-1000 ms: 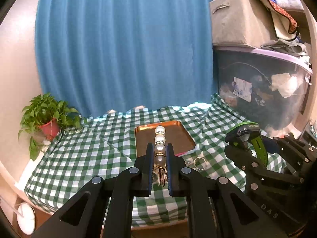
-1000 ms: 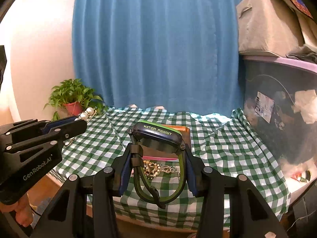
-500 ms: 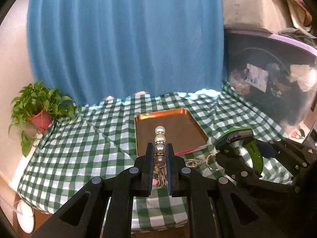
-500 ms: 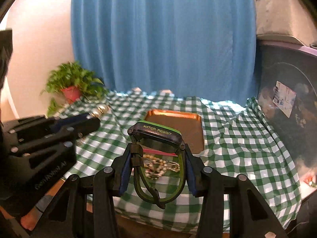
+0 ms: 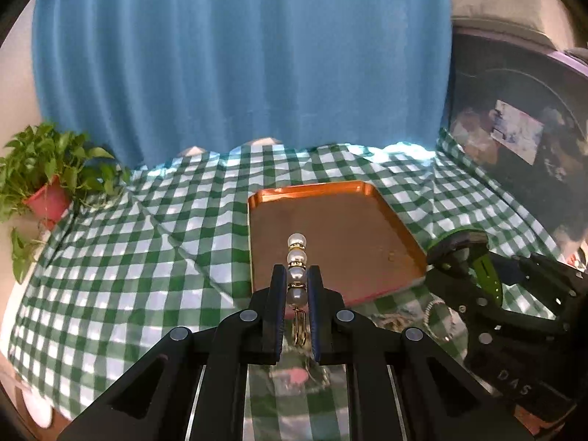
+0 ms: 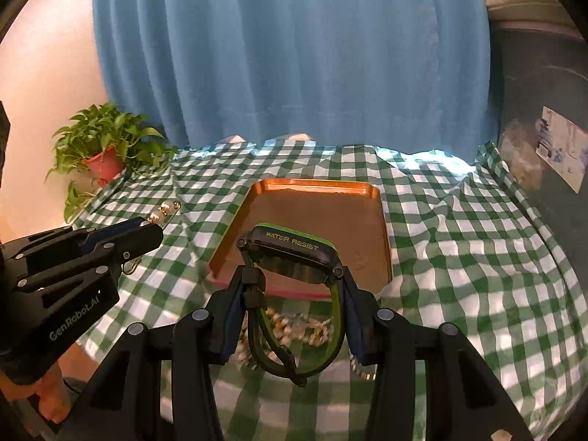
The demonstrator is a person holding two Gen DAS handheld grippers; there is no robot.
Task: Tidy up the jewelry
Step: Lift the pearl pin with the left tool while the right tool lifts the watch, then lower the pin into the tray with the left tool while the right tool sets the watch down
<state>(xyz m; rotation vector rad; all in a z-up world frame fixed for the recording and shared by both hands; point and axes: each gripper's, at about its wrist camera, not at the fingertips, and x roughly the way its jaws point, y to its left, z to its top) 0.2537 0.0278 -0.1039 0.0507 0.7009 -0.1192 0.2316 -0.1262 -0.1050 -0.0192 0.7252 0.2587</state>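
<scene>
My left gripper [image 5: 296, 275] is shut on a pearl bracelet [image 5: 297, 257] with gold links, held above the near edge of the copper tray [image 5: 352, 191]. My right gripper [image 6: 292, 275] is shut on a black and green watch [image 6: 290, 250] marked WATER RESIST, just before the tray's [image 6: 316, 187] near edge. The right gripper and watch [image 5: 474, 257] show at the right of the left wrist view. The left gripper [image 6: 154, 229] with pearls [image 6: 163, 211] shows at the left of the right wrist view. A pile of chains and beads [image 6: 294, 325] lies on the cloth below the watch.
A green checked cloth [image 5: 139, 257] covers the table. A potted plant [image 5: 47, 191] stands at the back left. A blue curtain [image 5: 239, 55] hangs behind. A dark plastic bin [image 5: 522, 139] stands at the right. Loose jewelry [image 5: 411, 316] lies before the tray.
Both grippers have moved forward and lower toward the tray, which looks larger now. Each keeps its hold on its item.
</scene>
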